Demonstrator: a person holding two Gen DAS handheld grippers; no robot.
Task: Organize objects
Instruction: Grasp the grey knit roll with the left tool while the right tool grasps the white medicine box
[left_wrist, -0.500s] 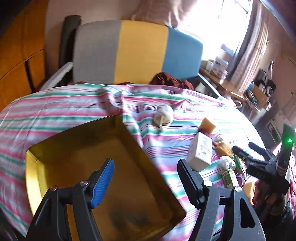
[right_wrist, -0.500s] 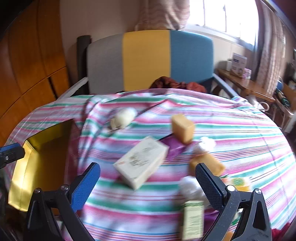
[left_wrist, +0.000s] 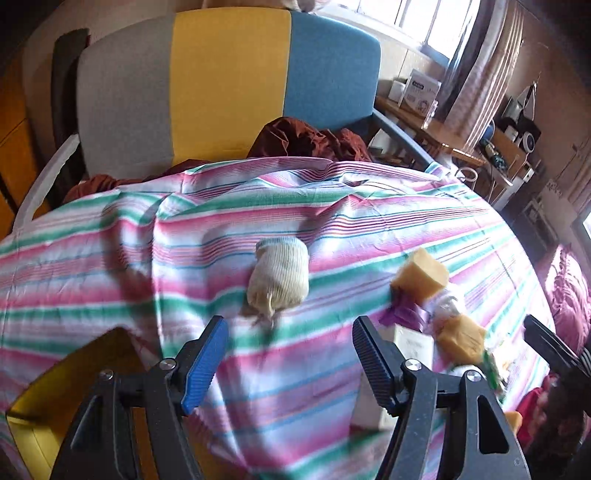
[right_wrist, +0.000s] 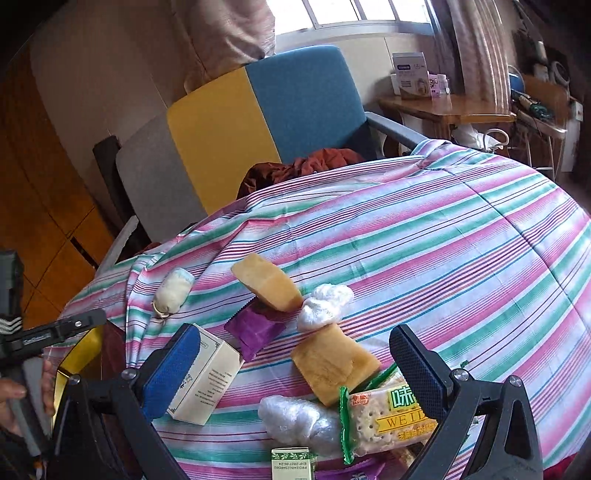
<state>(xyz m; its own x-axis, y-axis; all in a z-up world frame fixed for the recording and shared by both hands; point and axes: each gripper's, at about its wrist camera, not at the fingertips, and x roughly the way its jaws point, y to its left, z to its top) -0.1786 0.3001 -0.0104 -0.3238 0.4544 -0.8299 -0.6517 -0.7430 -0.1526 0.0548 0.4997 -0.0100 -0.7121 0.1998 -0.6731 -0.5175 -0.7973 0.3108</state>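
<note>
While the left gripper is hanging with jaws spread and empty, the rolled sock is lying on the striped cloth just above its gap at frame centre. Lower in its own view, the right gripper is gaping, unloaded, around a yellow sponge, a cracker packet and a white box.

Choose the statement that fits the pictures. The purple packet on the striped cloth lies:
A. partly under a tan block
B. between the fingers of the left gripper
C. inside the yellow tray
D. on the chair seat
A: in the right wrist view the purple packet sticks out from beneath the tan block resting on its far end.
</note>
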